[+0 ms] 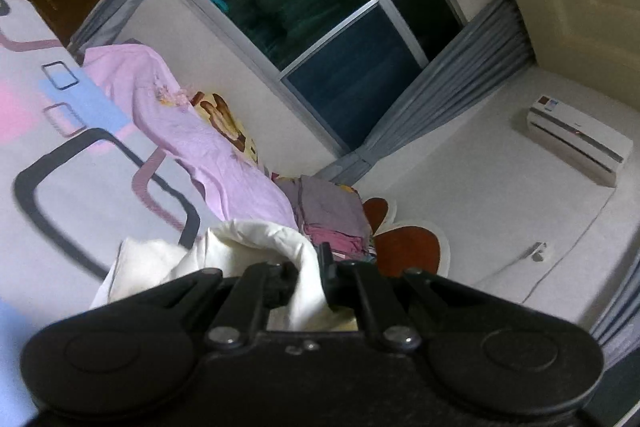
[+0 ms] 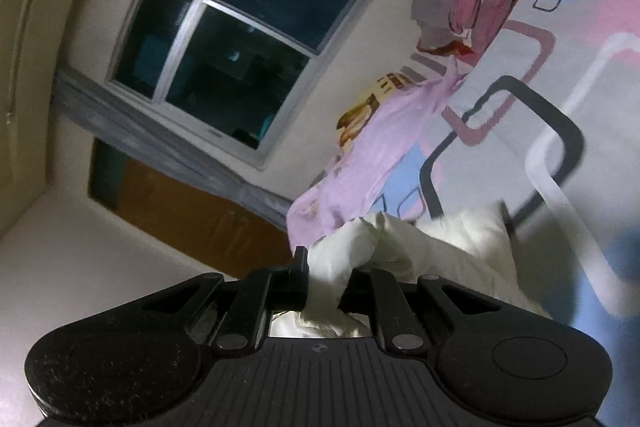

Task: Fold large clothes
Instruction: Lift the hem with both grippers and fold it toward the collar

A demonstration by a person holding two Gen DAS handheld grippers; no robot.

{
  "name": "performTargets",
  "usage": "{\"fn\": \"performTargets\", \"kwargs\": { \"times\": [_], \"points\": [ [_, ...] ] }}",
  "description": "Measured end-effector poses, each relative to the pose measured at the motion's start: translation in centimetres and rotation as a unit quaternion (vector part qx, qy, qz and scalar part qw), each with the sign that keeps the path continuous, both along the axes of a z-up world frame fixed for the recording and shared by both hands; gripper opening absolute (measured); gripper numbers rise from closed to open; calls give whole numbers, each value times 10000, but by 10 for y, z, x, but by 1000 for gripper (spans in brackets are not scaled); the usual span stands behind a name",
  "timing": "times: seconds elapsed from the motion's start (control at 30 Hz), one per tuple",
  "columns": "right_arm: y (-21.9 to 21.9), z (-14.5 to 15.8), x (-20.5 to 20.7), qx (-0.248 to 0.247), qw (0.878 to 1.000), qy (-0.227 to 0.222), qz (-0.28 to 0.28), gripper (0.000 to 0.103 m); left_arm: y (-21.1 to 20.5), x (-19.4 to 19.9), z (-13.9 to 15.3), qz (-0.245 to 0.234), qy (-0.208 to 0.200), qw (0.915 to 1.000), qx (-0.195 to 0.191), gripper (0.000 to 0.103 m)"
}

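Observation:
A cream-white garment [image 1: 248,247] is bunched over the patterned bed sheet [image 1: 60,155]. My left gripper [image 1: 306,273] is shut on a fold of it, the cloth draping over and between the black fingers. In the right wrist view the same white garment [image 2: 452,243] hangs from my right gripper [image 2: 326,277], which is shut on a twisted edge of it, lifted above the bed sheet [image 2: 560,59]. Both cameras are tilted steeply, so the room looks rotated.
A lilac cloth [image 1: 188,123] lies over a cartoon-print pillow [image 1: 228,123] on the bed. A stack of folded grey and pink clothes [image 1: 332,219] sits by the headboard [image 1: 408,247]. A dark window [image 1: 320,11] with grey curtains, an air conditioner [image 1: 576,139] and a wooden wardrobe [image 2: 192,211] line the walls.

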State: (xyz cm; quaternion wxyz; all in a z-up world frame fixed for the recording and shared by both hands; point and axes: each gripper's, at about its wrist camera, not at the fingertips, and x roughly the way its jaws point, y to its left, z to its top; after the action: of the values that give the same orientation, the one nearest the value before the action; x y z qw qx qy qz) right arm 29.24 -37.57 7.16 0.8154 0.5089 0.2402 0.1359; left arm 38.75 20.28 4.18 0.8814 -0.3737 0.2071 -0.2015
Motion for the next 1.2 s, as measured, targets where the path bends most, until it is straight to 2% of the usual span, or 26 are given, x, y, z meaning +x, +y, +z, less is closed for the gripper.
{"fn": "performTargets", "kwargs": {
  "times": [0.13, 0.27, 0.4, 0.5, 0.57, 0.6, 0.67, 0.7, 0.73, 0.77, 0.83, 0.9, 0.97, 1.07, 1.13, 1.2],
  "points": [
    [-6, -28, 65, 325, 9987, 393, -70, 11, 0, 57, -15, -51, 339, 9994, 85, 5],
    [-11, -69, 118, 624, 9942, 862, -145, 11, 0, 110, -45, -96, 632, 9975, 312, 6],
    [-14, -106, 152, 587, 9900, 1274, -130, 11, 4, 147, -75, -171, 944, 9945, 412, 7],
    [-13, -126, 167, 515, 9878, 1469, -90, 11, 9, 166, -95, -218, 1109, 9932, 290, 10],
    [-17, -136, 172, 667, 9860, 1526, -101, 11, 14, 176, -104, -268, 1182, 9925, 128, 15],
    [-21, -143, 174, 909, 9842, 1515, -93, 17, 18, 181, -107, -271, 1248, 9918, 49, 17],
    [-31, -154, 174, 1520, 9791, 1339, -159, 49, 23, 190, -114, -250, 1383, 9900, -78, 28],
    [-40, -157, 172, 1781, 9767, 1153, -335, 78, 26, 192, -114, -193, 1406, 9899, -38, 32],
    [-47, -155, 168, 1823, 9763, 1029, -545, 87, 28, 195, -114, -79, 1423, 9898, 45, 46],
    [-55, -152, 164, 1780, 9771, 923, -716, 87, 32, 195, -112, 82, 1400, 9900, 124, 69],
    [-68, -143, 159, 1563, 9814, 743, -837, 87, 43, 190, -102, 546, 1185, 9909, 344, 86],
    [-68, -128, 162, 824, 9917, 794, -581, 86, 51, 190, -96, 496, 1093, 9913, 535, 83],
    [-56, -115, 170, -290, 9949, 947, -190, 86, 48, 196, -95, 190, 1190, 9883, 930, 81],
    [-29, -110, 186, -1533, 9808, 1154, 354, 86, 34, 209, -101, -355, 1430, 9792, 1396, 80],
    [-13, -114, 196, -1986, 9700, 1254, 621, 76, 24, 215, -105, -578, 1514, 9743, 1567, 81],
    [0, -122, 204, -2264, 9608, 1404, 768, 70, 16, 222, -112, -777, 1617, 9701, 1636, 79]
  ]
}}
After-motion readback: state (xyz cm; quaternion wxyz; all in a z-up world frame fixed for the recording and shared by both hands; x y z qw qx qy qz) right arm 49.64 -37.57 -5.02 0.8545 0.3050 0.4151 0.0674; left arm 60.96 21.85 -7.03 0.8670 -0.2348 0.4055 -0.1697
